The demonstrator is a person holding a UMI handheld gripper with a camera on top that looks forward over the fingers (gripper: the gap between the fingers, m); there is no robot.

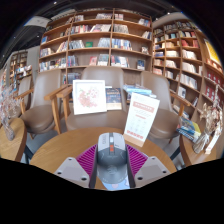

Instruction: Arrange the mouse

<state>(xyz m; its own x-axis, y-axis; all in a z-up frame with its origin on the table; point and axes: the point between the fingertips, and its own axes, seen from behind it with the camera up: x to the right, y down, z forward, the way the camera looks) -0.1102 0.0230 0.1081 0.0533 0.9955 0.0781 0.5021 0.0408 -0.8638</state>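
Note:
A grey computer mouse point(111, 163) with an orange scroll wheel sits between my fingers, its nose pointing away from me. My gripper point(112, 168) is shut on the mouse: the magenta pads point(88, 159) press on its two sides. The mouse is held above the near edge of a round wooden table point(60, 146).
Two white printed cards point(140, 118) stand on the table beyond the fingers, with books point(113, 98) behind them. Wooden chairs point(42, 110) surround the table. Bookshelves point(100, 45) fill the back wall and the right side.

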